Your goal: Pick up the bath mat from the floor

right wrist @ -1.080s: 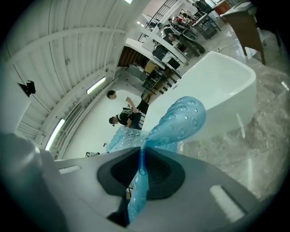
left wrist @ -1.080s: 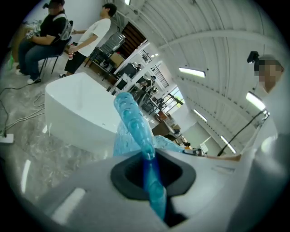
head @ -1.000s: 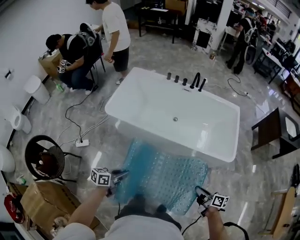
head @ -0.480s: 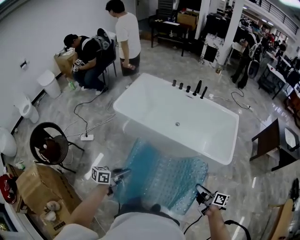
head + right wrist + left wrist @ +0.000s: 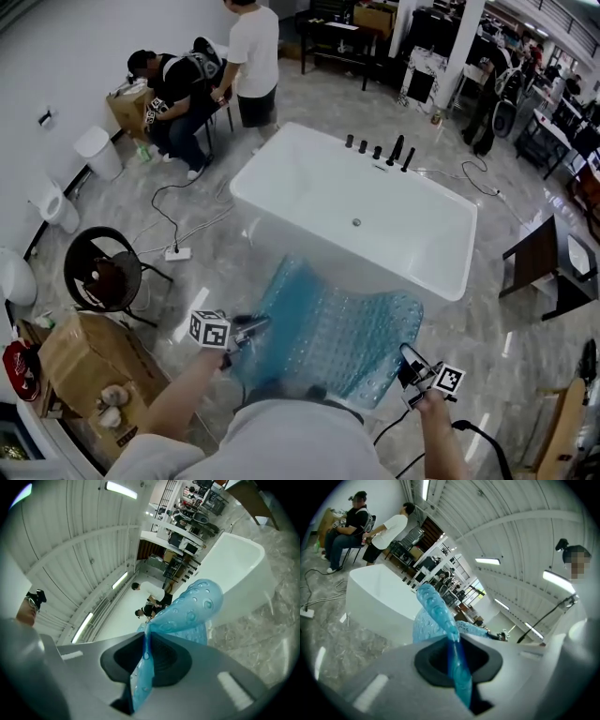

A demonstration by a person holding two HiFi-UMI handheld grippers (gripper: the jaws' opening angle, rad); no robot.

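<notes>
in front of the bathtub (image 5: 375, 234), bath mat (image 5: 333, 333) is held up off the floor: left gripper (image 5: 249, 329) fingers clamped on its left edge, right gripper (image 5: 409, 362) fingers on its right edge; far end maybe touching the tub.

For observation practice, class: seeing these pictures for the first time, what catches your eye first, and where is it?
A blue bubbled bath mat is held up in the foreground, its near corners pinched by the left gripper and right gripper. Just beyond it, a big white bathtub stands in the middle of the marble floor.
</notes>
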